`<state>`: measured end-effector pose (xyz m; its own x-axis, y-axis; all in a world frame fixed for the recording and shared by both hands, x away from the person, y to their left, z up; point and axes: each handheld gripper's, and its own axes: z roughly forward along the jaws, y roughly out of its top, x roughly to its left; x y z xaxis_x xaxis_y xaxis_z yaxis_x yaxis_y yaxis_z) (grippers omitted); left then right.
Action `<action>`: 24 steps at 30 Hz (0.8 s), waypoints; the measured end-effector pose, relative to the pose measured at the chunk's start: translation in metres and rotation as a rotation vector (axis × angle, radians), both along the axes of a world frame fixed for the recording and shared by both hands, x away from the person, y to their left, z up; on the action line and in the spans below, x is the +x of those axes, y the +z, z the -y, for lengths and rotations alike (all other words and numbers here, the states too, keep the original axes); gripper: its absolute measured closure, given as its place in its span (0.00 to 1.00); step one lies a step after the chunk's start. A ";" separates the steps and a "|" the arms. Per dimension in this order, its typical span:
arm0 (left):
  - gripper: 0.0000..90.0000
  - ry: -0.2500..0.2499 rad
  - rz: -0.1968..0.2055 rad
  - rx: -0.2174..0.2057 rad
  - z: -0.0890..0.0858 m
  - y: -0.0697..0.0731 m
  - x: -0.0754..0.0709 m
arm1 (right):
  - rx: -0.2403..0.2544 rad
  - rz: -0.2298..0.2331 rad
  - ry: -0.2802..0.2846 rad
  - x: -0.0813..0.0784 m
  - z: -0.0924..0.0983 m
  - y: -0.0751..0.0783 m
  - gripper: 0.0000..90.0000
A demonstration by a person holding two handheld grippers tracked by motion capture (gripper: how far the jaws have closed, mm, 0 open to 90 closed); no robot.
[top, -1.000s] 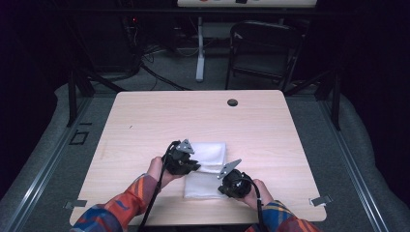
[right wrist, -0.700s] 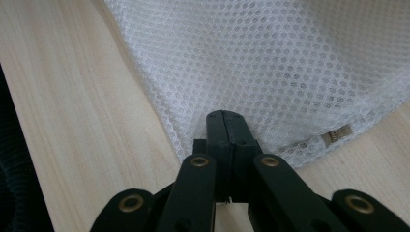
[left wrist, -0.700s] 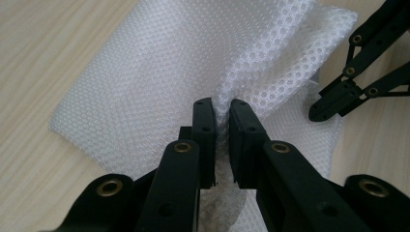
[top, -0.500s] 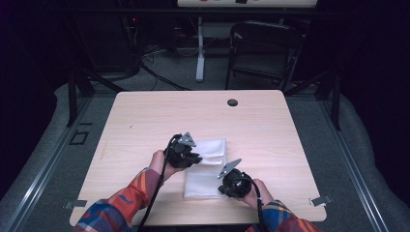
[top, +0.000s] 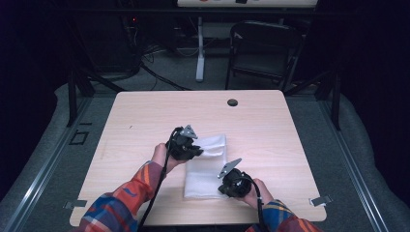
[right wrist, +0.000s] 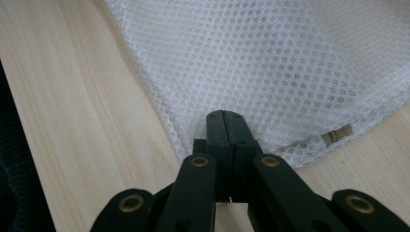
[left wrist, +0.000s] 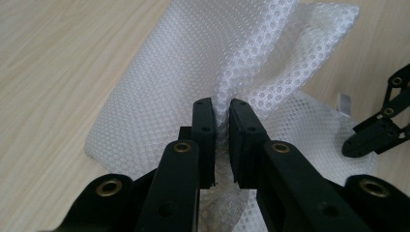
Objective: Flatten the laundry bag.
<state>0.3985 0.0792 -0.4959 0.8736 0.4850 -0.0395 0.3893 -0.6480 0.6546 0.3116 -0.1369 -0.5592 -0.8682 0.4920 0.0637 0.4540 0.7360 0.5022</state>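
Note:
A white mesh cloth [top: 209, 166] lies on the wooden table [top: 140, 121], front of centre. My left gripper [top: 199, 152] is at its far left part, shut on a raised fold of the mesh [left wrist: 251, 53]; the fingertips [left wrist: 203, 113] pinch the fabric between them. My right gripper [top: 221, 186] is at the cloth's near right edge, shut on the edge of the mesh [right wrist: 270, 63] with both jaws pressed together. A small woven label [right wrist: 337, 135] sits on that edge beside the right gripper [right wrist: 225, 121]. The right gripper's black linkage [left wrist: 377, 133] appears beyond the left gripper [left wrist: 221, 113].
A dark round grommet [top: 232, 102] is set in the table near its far edge. Metal clips [top: 320, 200] mark the front corners. A black chair [top: 263, 48] and cables stand on the floor behind the table. Bare wood surrounds the cloth.
My left gripper has moved toward the far side of the table with the mesh fold in it, lifting that part of the cloth. The right gripper has stayed in place.

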 end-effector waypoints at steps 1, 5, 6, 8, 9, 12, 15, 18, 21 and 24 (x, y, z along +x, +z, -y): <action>0.91 0.004 0.002 0.000 0.001 0.000 0.002 | 0.000 0.000 0.000 0.000 0.000 0.000 1.00; 0.91 0.015 0.006 -0.001 0.002 0.000 0.009 | 0.000 -0.001 0.000 0.000 0.000 0.000 1.00; 0.91 0.020 0.007 -0.004 0.002 0.001 0.011 | 0.008 -0.005 -0.001 0.000 0.000 0.000 1.00; 0.91 0.028 0.008 -0.007 0.002 0.001 0.014 | 0.008 -0.004 -0.001 0.000 0.000 0.000 1.00; 0.91 0.032 0.008 -0.010 0.003 0.001 0.016 | -0.001 -0.005 0.006 0.000 0.000 0.000 1.00; 0.91 0.038 0.010 -0.011 0.004 0.001 0.021 | -0.004 -0.003 0.003 0.000 0.000 0.000 1.00; 0.91 0.043 0.007 -0.008 0.005 0.000 0.026 | -0.005 -0.012 0.005 0.000 0.001 0.001 1.00; 0.91 0.051 0.006 -0.006 0.007 -0.001 0.031 | -0.006 -0.017 0.004 0.001 0.001 0.001 1.00; 0.91 0.061 0.006 -0.002 0.009 -0.001 0.037 | -0.009 -0.020 0.011 0.001 0.001 0.001 1.00; 0.91 0.075 0.004 -0.002 0.009 -0.002 0.042 | -0.001 -0.025 0.007 0.001 0.002 0.000 1.00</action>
<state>0.4406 0.0703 -0.4979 0.8351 0.5489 -0.0367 0.4338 -0.6160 0.6576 0.3124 -0.1387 -0.5587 -0.8699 0.4858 0.0849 0.4610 0.7400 0.4897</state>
